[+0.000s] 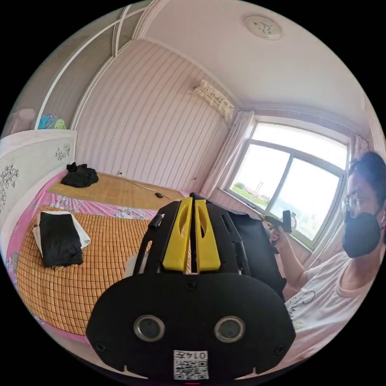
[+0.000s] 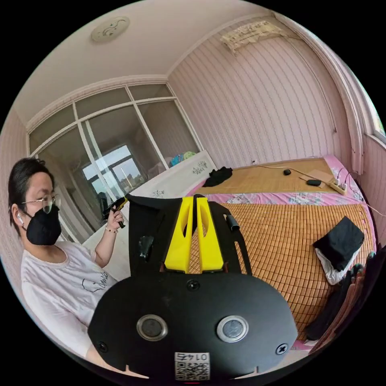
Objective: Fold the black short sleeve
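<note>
The black short sleeve shirt (image 1: 251, 241) hangs in the air above the bed, stretched between both grippers. In the left gripper view my left gripper (image 1: 194, 200) has its yellow jaws together on the shirt's upper edge. The cloth runs right from there to my right gripper (image 1: 283, 223), held in the person's hand by the window. In the right gripper view my right gripper (image 2: 195, 198) is shut on the shirt (image 2: 146, 229), which spreads left to my left gripper (image 2: 117, 206). The shirt's lower part is hidden behind the gripper bodies.
Below lies a bed with a woven bamboo mat (image 1: 92, 265) (image 2: 277, 241). On it sit a folded black-on-white stack (image 1: 60, 239) (image 2: 339, 245) and a loose black pile (image 1: 79, 176) (image 2: 217, 175). Cables and a power strip (image 2: 339, 185) lie far off. Dark clothes (image 2: 341, 297) hang at the edge.
</note>
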The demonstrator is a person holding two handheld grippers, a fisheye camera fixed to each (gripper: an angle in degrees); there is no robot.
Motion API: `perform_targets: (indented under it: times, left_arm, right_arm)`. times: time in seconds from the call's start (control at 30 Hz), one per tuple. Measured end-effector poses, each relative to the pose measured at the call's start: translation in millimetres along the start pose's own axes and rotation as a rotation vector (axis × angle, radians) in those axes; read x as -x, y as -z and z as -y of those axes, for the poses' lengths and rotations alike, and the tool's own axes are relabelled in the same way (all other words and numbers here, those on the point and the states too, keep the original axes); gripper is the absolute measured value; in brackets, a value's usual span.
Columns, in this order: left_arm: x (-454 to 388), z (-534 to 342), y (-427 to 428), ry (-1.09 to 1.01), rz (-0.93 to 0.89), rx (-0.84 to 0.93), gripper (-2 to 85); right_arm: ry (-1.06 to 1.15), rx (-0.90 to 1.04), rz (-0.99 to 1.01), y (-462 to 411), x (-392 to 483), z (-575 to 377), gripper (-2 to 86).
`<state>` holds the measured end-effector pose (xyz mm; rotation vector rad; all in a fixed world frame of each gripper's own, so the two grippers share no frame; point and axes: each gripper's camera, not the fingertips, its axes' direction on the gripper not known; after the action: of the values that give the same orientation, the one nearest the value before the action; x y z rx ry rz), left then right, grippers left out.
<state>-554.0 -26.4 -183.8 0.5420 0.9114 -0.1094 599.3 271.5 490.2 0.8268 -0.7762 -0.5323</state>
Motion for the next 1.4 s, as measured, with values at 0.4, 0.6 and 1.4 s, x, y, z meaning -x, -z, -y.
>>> perform_targets:
  times: [0.4,0.6,1.4]
  left_arm:
    - [39.3,52.3,-104.1,-0.077,0.103,0.054,-0.9]
    - [111.4,-24.5,-187.8,0.079,0.139,0.311,-0.9]
    - [246.4,-213.1,-361.9,0.41,0.392,0.852,-0.8]
  right_arm:
    - [0.038,-0.214,0.027,-34.8,-16.8,115.9,0.6]
    - [-0.076,0.118,-0.167,-102.5,-56.5,54.3,0.6]
    - [-0.478,0.666,-0.412,-319.8,-112.0,-31.9,9.0]
